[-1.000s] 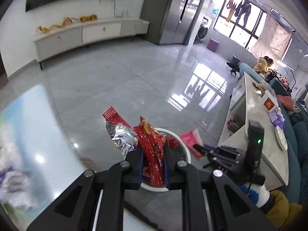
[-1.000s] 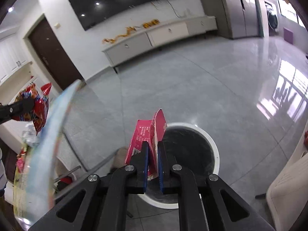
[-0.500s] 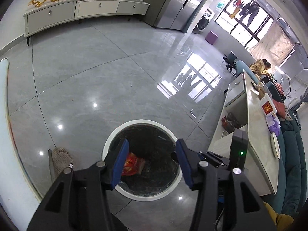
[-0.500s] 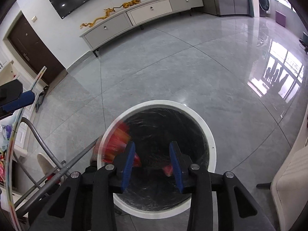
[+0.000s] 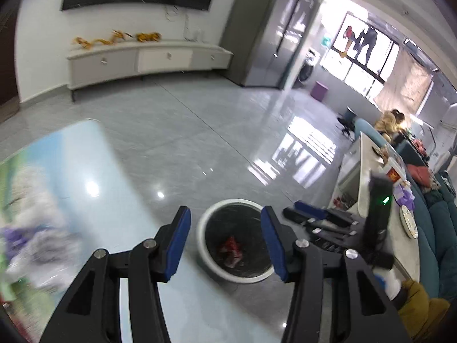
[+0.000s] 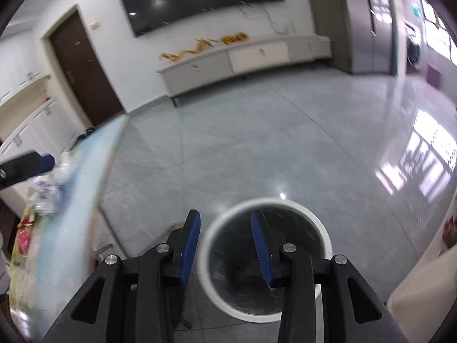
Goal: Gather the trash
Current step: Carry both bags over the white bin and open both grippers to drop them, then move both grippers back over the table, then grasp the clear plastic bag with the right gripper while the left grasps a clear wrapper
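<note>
A white-rimmed round bin (image 5: 206,260) stands on the grey floor, with red snack wrappers (image 5: 232,247) lying at its dark bottom. My left gripper (image 5: 225,214) hangs open above it, nothing between its blue pads. The right gripper (image 6: 225,217) is also open and empty over the bin (image 6: 322,237), and it shows in the left wrist view as black fingers (image 5: 314,217) beside the bin. On the glossy table (image 6: 77,214) at the left lie blurred wrappers (image 6: 24,237) and crumpled plastic (image 6: 42,194). One left fingertip (image 6: 31,165) reaches in over that table.
A low TV cabinet (image 5: 148,60) lines the far wall under a dark screen. A long pale counter (image 5: 368,177) and teal sofa (image 5: 434,228) run along the right, with a person seated far back. A cream seat corner (image 6: 422,285) stands right of the bin.
Both grippers let go of their wrappers, which dropped into the bin, and their jaws opened. Both then pulled back and up, so the bin looks smaller and the table edge is back in view.
</note>
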Available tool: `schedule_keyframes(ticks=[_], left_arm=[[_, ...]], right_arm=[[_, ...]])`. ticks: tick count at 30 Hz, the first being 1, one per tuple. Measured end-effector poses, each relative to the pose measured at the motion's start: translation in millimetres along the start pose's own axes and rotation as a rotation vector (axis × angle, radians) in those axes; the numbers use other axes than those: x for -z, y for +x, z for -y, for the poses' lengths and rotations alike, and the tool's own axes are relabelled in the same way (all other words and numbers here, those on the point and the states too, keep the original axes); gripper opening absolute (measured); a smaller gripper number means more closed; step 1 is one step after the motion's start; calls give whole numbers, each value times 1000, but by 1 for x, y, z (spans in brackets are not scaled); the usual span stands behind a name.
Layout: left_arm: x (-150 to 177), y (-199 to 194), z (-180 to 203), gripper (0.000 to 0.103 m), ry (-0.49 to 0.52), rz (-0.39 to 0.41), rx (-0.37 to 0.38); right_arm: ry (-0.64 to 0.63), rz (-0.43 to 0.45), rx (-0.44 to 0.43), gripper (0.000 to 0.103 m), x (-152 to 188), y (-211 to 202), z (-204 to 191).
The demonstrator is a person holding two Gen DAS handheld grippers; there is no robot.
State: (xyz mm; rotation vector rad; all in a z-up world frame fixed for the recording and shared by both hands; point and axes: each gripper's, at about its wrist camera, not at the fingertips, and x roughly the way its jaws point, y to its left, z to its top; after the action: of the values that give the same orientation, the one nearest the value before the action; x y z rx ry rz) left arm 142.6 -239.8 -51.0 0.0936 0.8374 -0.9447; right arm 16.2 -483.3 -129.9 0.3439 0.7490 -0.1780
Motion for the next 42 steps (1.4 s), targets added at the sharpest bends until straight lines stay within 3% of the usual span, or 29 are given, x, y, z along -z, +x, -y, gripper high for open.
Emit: schedule_keyframes(ticks=[10,13,17,25,37,40,42], left_arm=[[52,-130,-122,49,-110,112,-248],[69,-150,-171,49,-172,101,-341],[82,-159,-229,49,-212,20,-459],[89,-138,-290,49,-274,-97,-457],[85,-104,-321,47,-306,-172,-366],[85,-97,-328,38,-313,-189,-362],[85,-92,-331,27,-321,-198,-358]], right_arm=[[-194,57,-113,35,-32,-39,-123],[-236,52,-135,39,-37,-34,-146],[-293,27,-162,39,-42,-16,-181],[-368,-27,-242,40,-62,34,-234],[-358,-213,-414,40,-87,147,-290],[-350,-250,-424,40,-90,163,-296],[-349,-273,-404,40,-90,174,-299]])
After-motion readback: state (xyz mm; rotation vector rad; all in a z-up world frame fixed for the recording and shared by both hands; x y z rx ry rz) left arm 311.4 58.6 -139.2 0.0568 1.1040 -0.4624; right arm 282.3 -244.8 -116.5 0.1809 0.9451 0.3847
